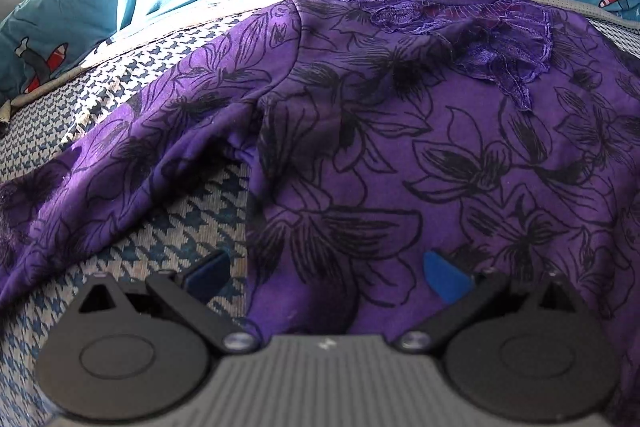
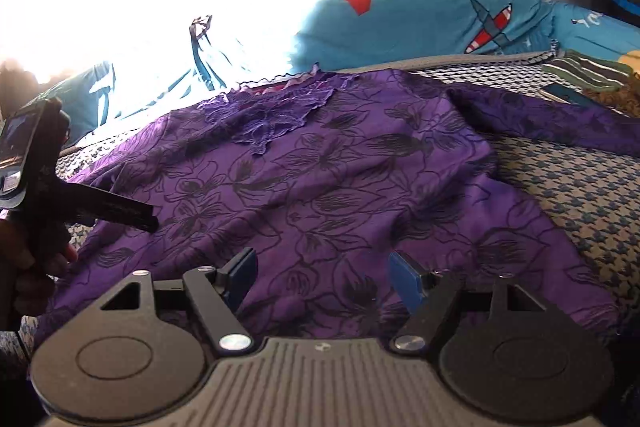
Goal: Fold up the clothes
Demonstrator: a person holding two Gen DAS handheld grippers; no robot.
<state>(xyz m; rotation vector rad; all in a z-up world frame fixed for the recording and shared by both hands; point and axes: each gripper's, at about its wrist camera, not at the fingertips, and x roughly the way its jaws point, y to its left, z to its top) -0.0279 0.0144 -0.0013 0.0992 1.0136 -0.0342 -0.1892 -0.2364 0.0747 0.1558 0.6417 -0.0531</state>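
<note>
Houndstooth bedcover (image 1: 192, 215) under purple top (image 1: 440, 155), teal airplane-print bedding (image 2: 420, 23) behind.

The top (image 2: 320, 187) is deep purple, printed all over with black outlined flowers, with lighter purple lace (image 2: 268, 119) at its neck. Under it lies a blue-and-cream houndstooth cover (image 2: 580, 195); beyond it, turquoise bedding (image 2: 420, 23) with red-and-white striped planes.

- The purple long-sleeved top with black flower outlines and a lace collar (image 2: 320, 163) is lying spread flat on the blue-and-cream houndstooth cover (image 2: 580, 195).
- The right gripper (image 2: 322, 277) is hovering over the top's hem, blue pads standing apart, nothing between them.
- The left gripper (image 2: 36, 163), gripped by a hand (image 2: 24, 267), is showing at the left edge.
- Teal aeroplane-print pillows (image 2: 420, 23) are lining the back.
</note>
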